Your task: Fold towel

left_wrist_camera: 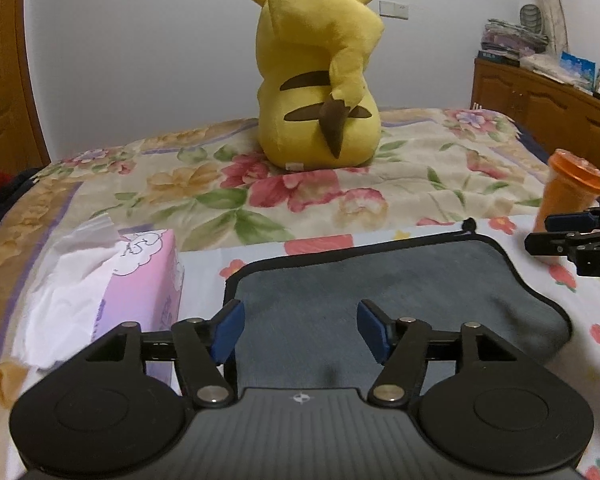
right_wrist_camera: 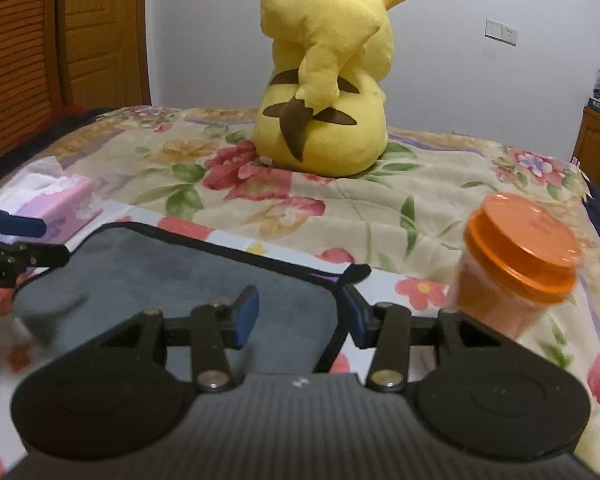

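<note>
Left wrist view is showing the floral-quilted bed (left_wrist_camera: 180, 184) carrying a yellow plush toy (left_wrist_camera: 320, 80), a grey black-edged towel (left_wrist_camera: 380, 280) lying flat near its front edge, a pink tissue box (left_wrist_camera: 140, 276) and an orange-lidded jar (left_wrist_camera: 572, 188); the left gripper (left_wrist_camera: 298, 330) and right gripper (right_wrist_camera: 300, 314) are both hovering released over the towel.

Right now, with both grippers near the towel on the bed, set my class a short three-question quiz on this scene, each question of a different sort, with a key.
1. True or false: the left gripper is shut on the grey towel.
2. Multiple choice: what stands at the towel's right side? A) pink tissue box B) orange-lidded jar C) yellow plush toy
3. Fill in: the right gripper's open jaws straddle the towel's ____ edge.

Key
1. False: its jaws are open over the towel.
2. B
3. Right, black-trimmed.
</note>
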The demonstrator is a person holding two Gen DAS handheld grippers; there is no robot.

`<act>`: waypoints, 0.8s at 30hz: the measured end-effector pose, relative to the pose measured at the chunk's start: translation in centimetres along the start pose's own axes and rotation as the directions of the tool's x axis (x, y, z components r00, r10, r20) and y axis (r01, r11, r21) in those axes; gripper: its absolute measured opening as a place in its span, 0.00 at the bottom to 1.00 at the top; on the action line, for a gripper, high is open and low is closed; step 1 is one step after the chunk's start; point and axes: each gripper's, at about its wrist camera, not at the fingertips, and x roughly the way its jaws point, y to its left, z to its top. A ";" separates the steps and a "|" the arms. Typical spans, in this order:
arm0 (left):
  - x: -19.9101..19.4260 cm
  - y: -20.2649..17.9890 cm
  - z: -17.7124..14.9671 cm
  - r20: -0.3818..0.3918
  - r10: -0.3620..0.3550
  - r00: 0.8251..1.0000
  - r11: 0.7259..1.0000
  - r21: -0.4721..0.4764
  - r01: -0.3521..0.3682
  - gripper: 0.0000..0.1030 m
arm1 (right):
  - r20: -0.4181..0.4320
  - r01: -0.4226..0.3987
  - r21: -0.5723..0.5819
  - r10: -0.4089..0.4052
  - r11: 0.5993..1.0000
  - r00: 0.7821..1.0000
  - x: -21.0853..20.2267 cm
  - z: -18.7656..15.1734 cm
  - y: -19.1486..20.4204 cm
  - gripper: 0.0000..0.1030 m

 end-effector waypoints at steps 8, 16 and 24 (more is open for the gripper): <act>-4.6 -0.7 -0.5 0.014 -0.021 1.000 1.000 0.010 0.021 0.80 | 0.021 -0.003 0.017 0.003 1.000 1.000 -4.7 -0.2 0.7 0.51; -9.9 -1.6 -0.6 0.043 -0.037 0.998 0.999 0.020 0.036 0.89 | 0.036 0.016 0.027 -0.017 0.999 0.999 -8.3 -0.3 1.3 0.64; -14.5 -2.0 -0.7 0.038 -0.030 0.999 0.999 0.021 0.029 0.94 | 0.051 0.016 0.058 -0.019 0.998 0.999 -12.0 -0.1 1.5 0.98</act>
